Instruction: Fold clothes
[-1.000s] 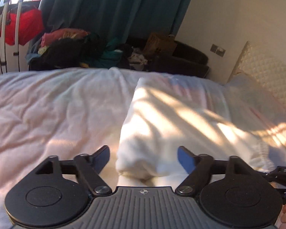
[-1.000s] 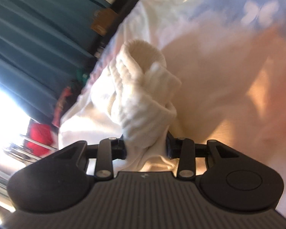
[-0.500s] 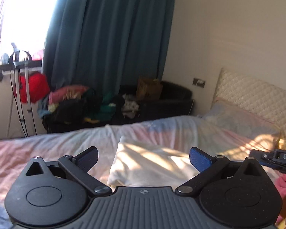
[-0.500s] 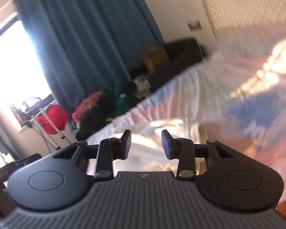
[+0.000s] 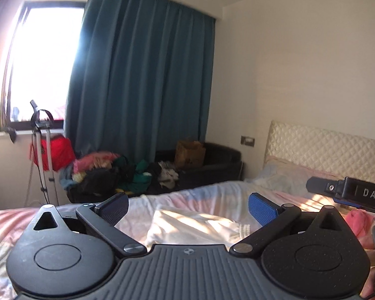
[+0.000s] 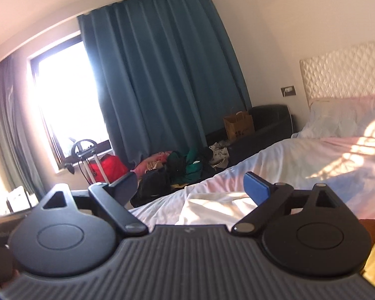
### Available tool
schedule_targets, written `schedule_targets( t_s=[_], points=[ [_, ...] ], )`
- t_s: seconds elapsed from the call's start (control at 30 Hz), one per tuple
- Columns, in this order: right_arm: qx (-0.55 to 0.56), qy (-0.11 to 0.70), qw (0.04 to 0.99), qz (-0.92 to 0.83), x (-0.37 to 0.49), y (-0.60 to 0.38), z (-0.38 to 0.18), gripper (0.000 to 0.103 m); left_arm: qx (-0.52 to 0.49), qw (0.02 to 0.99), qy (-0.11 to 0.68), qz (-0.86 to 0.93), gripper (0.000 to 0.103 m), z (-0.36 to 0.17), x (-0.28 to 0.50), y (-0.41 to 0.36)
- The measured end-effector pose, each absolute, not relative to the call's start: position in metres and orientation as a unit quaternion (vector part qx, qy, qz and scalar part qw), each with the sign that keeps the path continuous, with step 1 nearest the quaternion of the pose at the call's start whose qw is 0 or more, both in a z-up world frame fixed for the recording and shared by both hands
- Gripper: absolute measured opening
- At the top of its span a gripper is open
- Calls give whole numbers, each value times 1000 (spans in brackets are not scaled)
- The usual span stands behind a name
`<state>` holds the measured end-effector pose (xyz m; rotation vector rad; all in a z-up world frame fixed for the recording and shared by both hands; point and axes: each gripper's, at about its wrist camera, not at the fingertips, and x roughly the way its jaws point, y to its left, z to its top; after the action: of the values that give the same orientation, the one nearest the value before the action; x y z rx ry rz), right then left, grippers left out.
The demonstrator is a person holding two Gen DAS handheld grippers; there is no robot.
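**Folded white garment lying on a bed, both grippers released**

A white garment (image 5: 195, 227) lies folded into a soft, flat rectangle on the pale pink-and-white bed (image 5: 212, 197). Sunlight stripes its top, and a ribbed edge shows at its right end. The left hand-held gripper (image 5: 187, 208) hovers above it, spread wide and empty. The right hand-held gripper (image 6: 191, 187) has just been opening; it too is released with nothing between its fingers. Teal curtains (image 6: 162, 75) hang behind.
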<state>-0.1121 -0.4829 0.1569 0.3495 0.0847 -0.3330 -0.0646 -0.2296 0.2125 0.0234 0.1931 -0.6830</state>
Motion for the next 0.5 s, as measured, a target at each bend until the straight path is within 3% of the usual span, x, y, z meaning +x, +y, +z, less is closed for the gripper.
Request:
schedule_targets(
  t_s=[0.33, 0.5],
  points=[
    [90, 30, 973, -208, -123, -423, 115, 93, 19, 946, 97, -309, 103, 180, -89, -206],
    [107, 50, 968, -219, -118, -418, 87, 93, 54, 946, 107, -303, 103, 153, -88, -207]
  ],
)
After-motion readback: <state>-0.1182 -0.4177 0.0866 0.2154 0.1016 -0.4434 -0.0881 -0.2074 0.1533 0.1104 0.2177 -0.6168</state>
